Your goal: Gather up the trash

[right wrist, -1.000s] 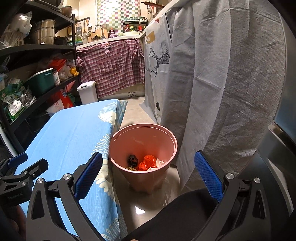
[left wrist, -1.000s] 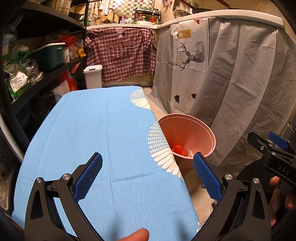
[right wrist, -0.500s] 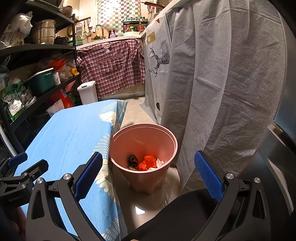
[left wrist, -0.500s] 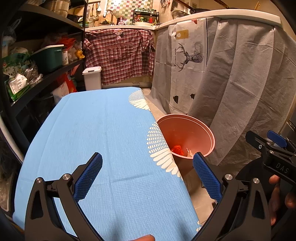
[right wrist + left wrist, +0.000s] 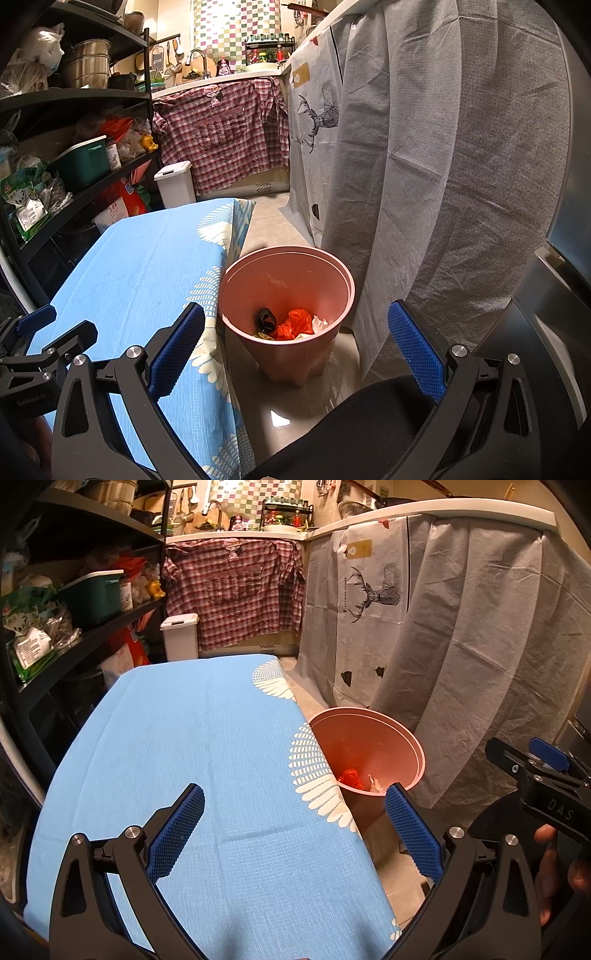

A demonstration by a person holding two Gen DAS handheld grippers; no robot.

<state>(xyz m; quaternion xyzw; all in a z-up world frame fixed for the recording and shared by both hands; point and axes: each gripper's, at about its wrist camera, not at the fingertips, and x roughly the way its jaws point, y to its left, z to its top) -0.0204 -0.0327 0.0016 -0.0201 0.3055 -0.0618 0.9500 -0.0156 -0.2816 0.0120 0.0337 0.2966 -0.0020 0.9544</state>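
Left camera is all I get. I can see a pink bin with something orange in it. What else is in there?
Observer: The right camera looks down into the bin. Beside the orange bag lies a dark curled thing.
Operator: Is there anything white?
Observer: Yes, white crumpled paper sits on the bag's other side.
Operator: Is the bin on the table?
Observer: No, it stands on the floor, beside the blue table.
Operator: Is the right claw holding trash?
Observer: No, the right claw is open and empty, hanging above the bin.
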